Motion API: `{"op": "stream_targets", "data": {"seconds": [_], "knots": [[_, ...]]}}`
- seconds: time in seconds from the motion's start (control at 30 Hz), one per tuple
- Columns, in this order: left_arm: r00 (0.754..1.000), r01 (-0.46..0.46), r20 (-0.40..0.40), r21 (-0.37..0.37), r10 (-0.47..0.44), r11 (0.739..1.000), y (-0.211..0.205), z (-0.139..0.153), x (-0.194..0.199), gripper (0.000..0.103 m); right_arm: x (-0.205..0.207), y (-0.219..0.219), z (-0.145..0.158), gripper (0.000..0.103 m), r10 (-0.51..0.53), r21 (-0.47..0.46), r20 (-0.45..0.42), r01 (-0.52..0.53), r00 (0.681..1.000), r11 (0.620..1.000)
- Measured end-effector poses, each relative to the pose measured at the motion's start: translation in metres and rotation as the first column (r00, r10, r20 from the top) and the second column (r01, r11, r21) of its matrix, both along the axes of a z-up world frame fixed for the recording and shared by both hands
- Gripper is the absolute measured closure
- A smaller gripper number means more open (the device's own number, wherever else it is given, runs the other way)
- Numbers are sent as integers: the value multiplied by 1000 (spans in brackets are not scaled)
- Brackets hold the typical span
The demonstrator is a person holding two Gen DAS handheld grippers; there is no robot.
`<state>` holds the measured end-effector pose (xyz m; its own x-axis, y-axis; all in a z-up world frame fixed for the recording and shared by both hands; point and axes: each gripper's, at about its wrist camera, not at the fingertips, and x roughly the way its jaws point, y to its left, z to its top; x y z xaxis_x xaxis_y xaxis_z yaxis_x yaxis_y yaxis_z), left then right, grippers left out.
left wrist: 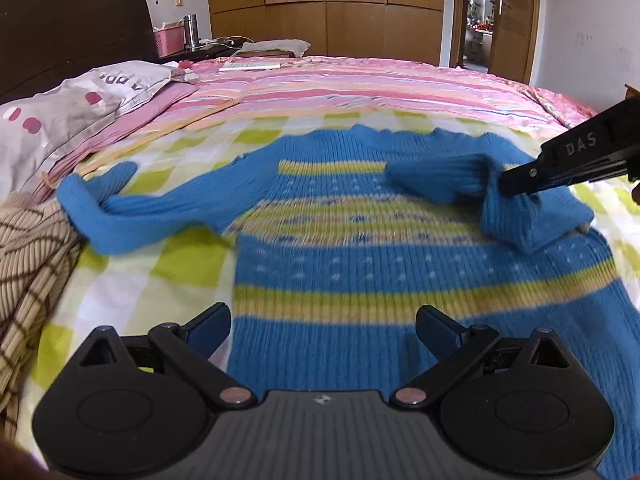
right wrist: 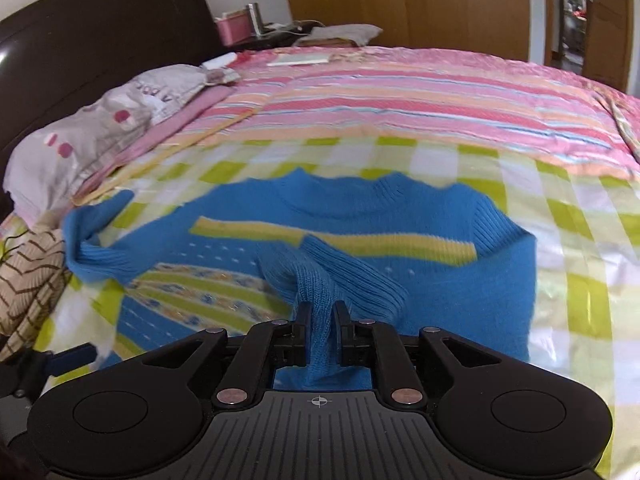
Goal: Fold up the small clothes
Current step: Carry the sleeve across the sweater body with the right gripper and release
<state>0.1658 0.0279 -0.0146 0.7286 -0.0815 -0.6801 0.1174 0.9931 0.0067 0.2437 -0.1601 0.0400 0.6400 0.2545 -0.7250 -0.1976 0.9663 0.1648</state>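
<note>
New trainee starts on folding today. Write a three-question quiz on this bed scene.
1. True or false: the left tongs stand open with nothing between them.
2. Which part of the blue sweater sits between the right tongs? A collar; B sleeve; C hem.
3. Fill in: the other sleeve lies ____ on the checked sheet (folded in / spread out).
Key: 1 true; 2 B; 3 spread out.

grey pillow (left wrist: 76,100) by dark headboard (left wrist: 72,12); pink basket (left wrist: 170,40), steel flask (left wrist: 191,30) on nightstand; wooden wardrobe (left wrist: 328,4) behind.
</note>
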Motion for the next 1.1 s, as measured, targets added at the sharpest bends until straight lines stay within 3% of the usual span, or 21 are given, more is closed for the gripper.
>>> {"op": "stream_targets", "data": {"seconds": [0.17, 0.3, 0.4, 0.53, 0.73, 0.9, 1.1], "knots": [[999, 38, 18, -5, -38, 999, -1, -7, -12, 0, -8, 1, 6, 76, 70, 16, 2, -70, 998, 997], [997, 62, 40, -18, -61, 998, 2, -5, -10, 0, -1, 21, 13, 69, 104, -74, 47, -101, 993, 992], [998, 54, 45, -51, -51, 997, 12, -3, -6, 0, 7, 31, 20, 64, 115, -67, 77, -110, 990, 992], [998, 40, 61, -66, -36, 997, 22, 0, -3, 0, 15, 31, 24, 62, 85, -22, 82, -83, 993, 996], [997, 32, 73, -83, -26, 996, 27, -1, -4, 0, 24, 59, 6, 62, 141, -177, 12, -137, 990, 975], [995, 47, 92, -74, -40, 996, 29, 0, -8, 0, 33, 40, 11, 62, 46, -109, 39, -41, 998, 993], [995, 50, 96, -80, -42, 996, 32, 1, -11, 0, 45, 47, -11, 63, 36, -159, -59, -45, 998, 986]]}}
